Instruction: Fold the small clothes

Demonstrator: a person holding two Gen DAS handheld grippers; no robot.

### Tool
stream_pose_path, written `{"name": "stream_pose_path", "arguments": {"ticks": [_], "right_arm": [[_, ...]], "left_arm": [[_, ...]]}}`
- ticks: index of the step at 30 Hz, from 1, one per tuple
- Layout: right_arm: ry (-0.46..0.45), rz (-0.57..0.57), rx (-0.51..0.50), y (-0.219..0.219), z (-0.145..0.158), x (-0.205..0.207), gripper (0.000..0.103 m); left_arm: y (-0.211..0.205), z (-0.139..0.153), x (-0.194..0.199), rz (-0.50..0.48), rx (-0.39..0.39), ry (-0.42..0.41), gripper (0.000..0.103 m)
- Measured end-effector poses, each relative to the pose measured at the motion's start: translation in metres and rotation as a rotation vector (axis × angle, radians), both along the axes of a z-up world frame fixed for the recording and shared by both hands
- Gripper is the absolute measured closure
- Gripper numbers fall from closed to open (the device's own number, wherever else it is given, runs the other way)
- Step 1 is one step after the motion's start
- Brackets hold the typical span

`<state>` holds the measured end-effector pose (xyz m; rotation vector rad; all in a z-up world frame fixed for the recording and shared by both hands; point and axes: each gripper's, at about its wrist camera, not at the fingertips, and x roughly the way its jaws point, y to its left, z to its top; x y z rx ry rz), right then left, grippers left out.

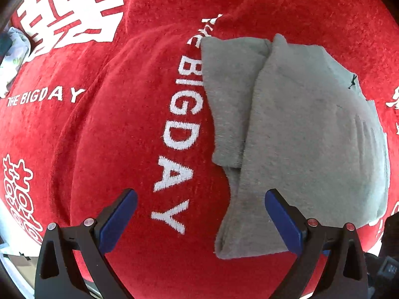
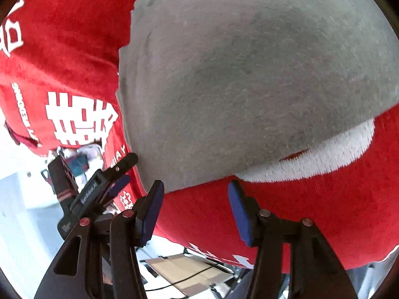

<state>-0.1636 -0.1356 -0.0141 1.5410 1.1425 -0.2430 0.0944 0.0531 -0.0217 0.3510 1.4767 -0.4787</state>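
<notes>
A grey garment [image 1: 299,129], folded into a long panel with a second layer beside it, lies on a red cloth [image 1: 119,129] printed with white "THE BIGDAY" lettering. My left gripper [image 1: 202,214] points down over the cloth and is open, its right pad [image 1: 281,221] above the garment's near corner and its left pad over bare red cloth. In the right wrist view the grey garment [image 2: 249,74] fills the top. My right gripper [image 2: 197,211] hangs open just short of its near edge, over the red cloth [image 2: 299,211], nothing between the pads. The left gripper [image 2: 126,170] shows at the left.
A crumpled white cloth [image 1: 15,54] lies at the far left edge of the red cloth. Below the red cloth's hanging edge, a cardboard box [image 2: 189,271] with a black cable sits on a pale floor [image 2: 22,199].
</notes>
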Motion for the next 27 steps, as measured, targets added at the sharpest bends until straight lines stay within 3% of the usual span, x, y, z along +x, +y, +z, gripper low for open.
{"name": "stream_pose_path", "arguments": {"ticks": [6, 20, 27], "right_arm": [[-0.025, -0.068, 0.033, -0.002, -0.007, -0.002, 0.045], [-0.104, -0.168, 0.101, 0.004, -0.020, 0.014, 0.042], [-0.122, -0.191, 0.140, 0.007, -0.025, 0.032, 0.042]], "left_arm": [[-0.004, 0.005, -0.008, 0.013, -0.044, -0.007, 0.001], [0.008, -0.005, 0.020, 0.097, -0.144, 0.099, 0.001], [0.004, -0.010, 0.024, 0.088, -0.145, 0.122, 0.001]]}}
